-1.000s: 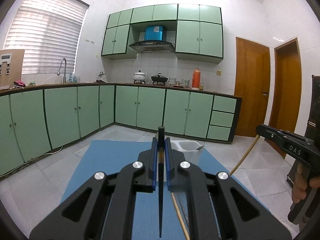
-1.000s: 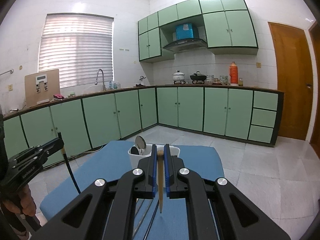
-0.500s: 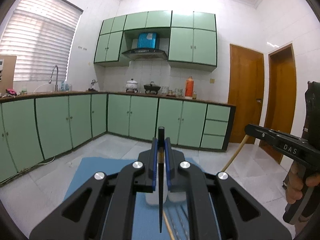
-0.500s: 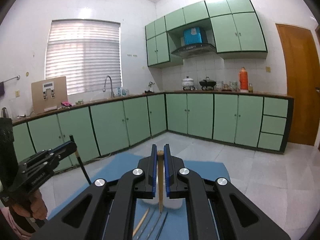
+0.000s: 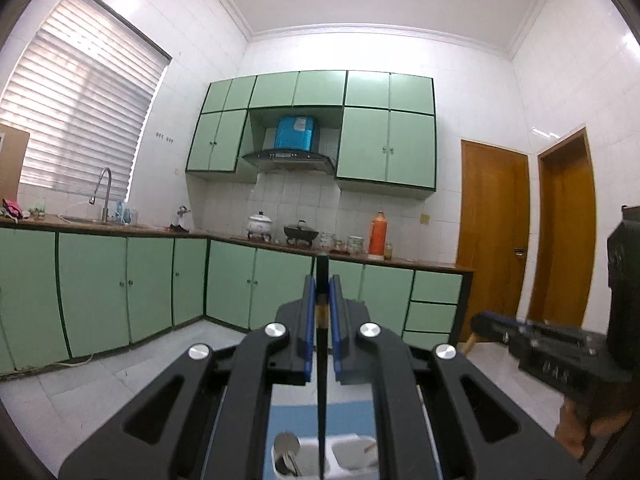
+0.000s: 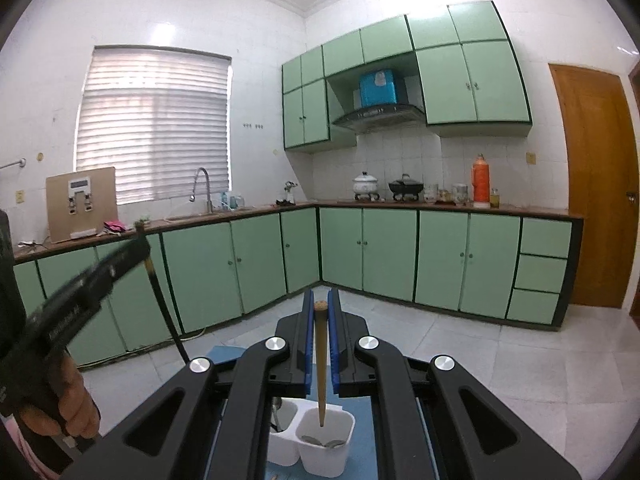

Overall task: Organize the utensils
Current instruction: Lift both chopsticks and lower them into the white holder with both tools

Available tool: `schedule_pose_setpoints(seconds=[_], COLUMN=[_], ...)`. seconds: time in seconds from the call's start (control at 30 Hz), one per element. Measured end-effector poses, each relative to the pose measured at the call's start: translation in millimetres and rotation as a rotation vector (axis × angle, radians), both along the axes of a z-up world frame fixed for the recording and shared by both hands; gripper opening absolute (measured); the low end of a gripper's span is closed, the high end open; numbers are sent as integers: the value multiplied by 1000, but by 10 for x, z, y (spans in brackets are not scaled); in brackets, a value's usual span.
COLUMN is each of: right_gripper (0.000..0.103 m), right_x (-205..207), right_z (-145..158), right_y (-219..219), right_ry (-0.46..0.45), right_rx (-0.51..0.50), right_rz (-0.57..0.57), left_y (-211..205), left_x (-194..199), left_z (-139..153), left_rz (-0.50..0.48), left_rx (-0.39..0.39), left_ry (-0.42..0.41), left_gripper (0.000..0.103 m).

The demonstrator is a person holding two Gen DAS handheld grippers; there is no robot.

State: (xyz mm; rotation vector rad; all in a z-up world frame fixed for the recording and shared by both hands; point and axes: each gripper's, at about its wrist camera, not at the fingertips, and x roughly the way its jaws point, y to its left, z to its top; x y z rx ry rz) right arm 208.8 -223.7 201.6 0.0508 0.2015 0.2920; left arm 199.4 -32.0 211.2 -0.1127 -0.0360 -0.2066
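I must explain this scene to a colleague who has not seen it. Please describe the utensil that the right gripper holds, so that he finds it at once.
Find the white two-cup holder on the blue mat. Directly above its right cup, the right gripper pinches a wooden chopstick, tip downward. It is pale brown, unlike the black chopstick in the left gripper.

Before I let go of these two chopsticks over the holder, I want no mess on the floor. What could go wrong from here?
1. The wooden chopstick hangs with its tip just above the right cup's rim; released off-centre, it may strike the rim and bounce out.
2. The black chopstick lines up with the divider between the cups, so it might land on the wall or in the wrong cup.
3. The spoon already in the left cup could deflect it.
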Motion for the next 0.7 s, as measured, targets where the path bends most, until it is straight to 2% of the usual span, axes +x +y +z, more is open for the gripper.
schedule_pose_setpoints(seconds=[0.17,0.4,0.7], right_gripper=[7,7,7], right_x=[328,634,751], right_z=[-281,-621,-886], right_y=[26,-6,-21], right_ry=[62,135,182], right_rx=[-2,11,31], right_rz=[-11,-2,11], left_y=[-126,-133,-90], left_x=[392,875,1117], left_z=[-215,-626,-1050], left_rz=[20,15,21], left_rx=[11,-1,51], left_ry=[3,92,172], left_gripper=[6,6,6])
